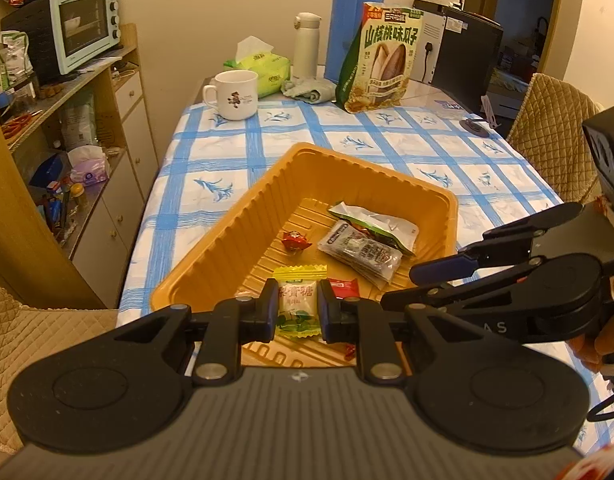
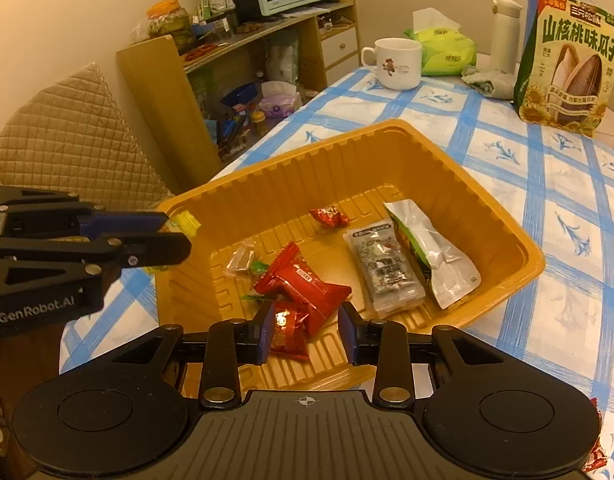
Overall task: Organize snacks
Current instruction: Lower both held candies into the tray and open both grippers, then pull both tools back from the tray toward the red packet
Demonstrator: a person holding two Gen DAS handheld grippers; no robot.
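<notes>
At the left edge of the right wrist view, the left hand-held gripper (image 2: 175, 236) reaches over the near left corner of the orange plastic tray (image 2: 387, 136), its jaws clamped on a yellow-wrapped candy (image 2: 187, 222); its own camera shows that candy (image 1: 297, 306) pinched between the pads above the tray (image 1: 243, 216). Toward the middle of the tray floor lie a clear candy wrapper (image 2: 239, 260), a small red candy (image 2: 329, 216) further back, and a red snack packet (image 2: 307, 284) near the front. At lower centre the right hand-held gripper (image 2: 307, 332) stands with its jaws apart; a smaller red packet (image 2: 287, 332) lies between them, touching the left pad while the right pad is clear of it. Right of these rest a grey-black sachet (image 2: 387, 268) and a silver-and-green pouch (image 2: 431, 252), side by side. Beyond the tray on the blue-checked worktop (image 2: 547, 200) stand a white mug (image 2: 399, 64) and, at upper right, a sunflower seed bag (image 2: 567, 60)
</notes>
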